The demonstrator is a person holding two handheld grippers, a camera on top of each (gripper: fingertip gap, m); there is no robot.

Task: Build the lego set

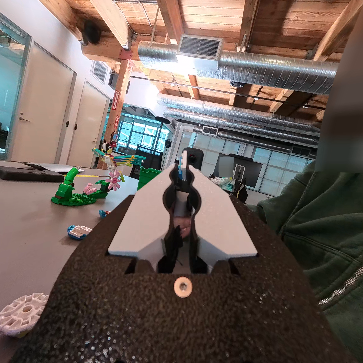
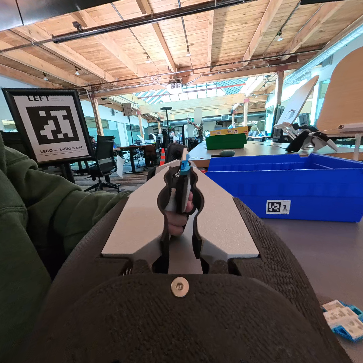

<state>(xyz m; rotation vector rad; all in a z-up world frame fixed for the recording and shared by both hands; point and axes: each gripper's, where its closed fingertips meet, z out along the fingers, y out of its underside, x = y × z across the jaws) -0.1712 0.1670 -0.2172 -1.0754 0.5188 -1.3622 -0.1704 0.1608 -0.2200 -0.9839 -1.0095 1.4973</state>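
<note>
My left gripper (image 1: 181,167) is pinched narrow on a small blue-and-white brick assembly (image 1: 181,164), and my right gripper (image 2: 183,164) is closed down on the same little piece from the opposite side; the two tips meet nose to nose, raised above the grey table (image 1: 29,225). I judge the piece light, rigid and smooth, with its press-fit joints the weak point. It is best taken on its flat side faces, not across a seam. It shows a thin white plate standing on edge against sky-blue parts, one rounded.

On the table to my left lie a white round spoked part (image 1: 19,314), loose blue-and-white bricks (image 1: 78,231), then a green brick base with pink flowers and a bird (image 1: 88,186). To my right sits a blue bin (image 2: 284,186). Farther off stand a framed marker sign (image 2: 49,125) and a green bin (image 2: 225,141).
</note>
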